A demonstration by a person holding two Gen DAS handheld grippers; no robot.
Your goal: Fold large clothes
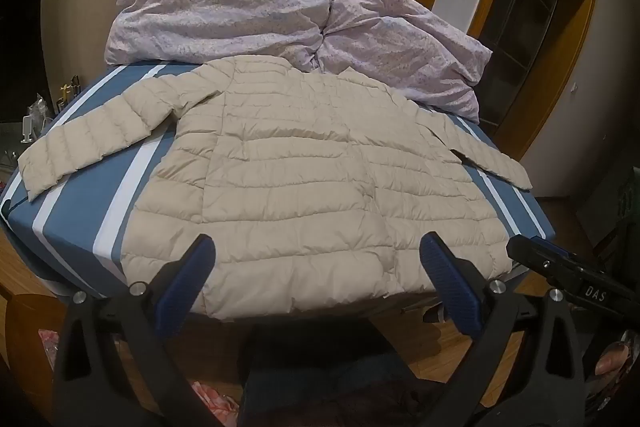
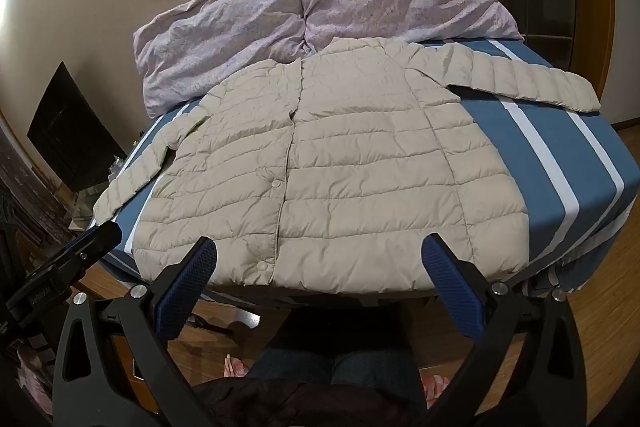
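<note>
A beige quilted puffer jacket [image 1: 304,179] lies flat on the bed, front up, both sleeves spread out to the sides; it also shows in the right wrist view [image 2: 332,179]. Its hem lies along the near bed edge. My left gripper [image 1: 316,251] is open, its blue pads just short of the hem and above it, holding nothing. My right gripper [image 2: 320,251] is open too, hovering at the hem near the snap placket, empty. The right gripper's body shows in the left wrist view [image 1: 568,275], and the left gripper's body in the right wrist view [image 2: 60,263].
The bed has a blue sheet with white stripes [image 1: 80,195]. A crumpled lilac duvet [image 1: 248,7] is heaped at the head, touching the jacket's collar. A wooden floor [image 2: 600,315] surrounds the bed. A cluttered side table [image 1: 36,119] stands left, a wooden door frame [image 1: 560,67] right.
</note>
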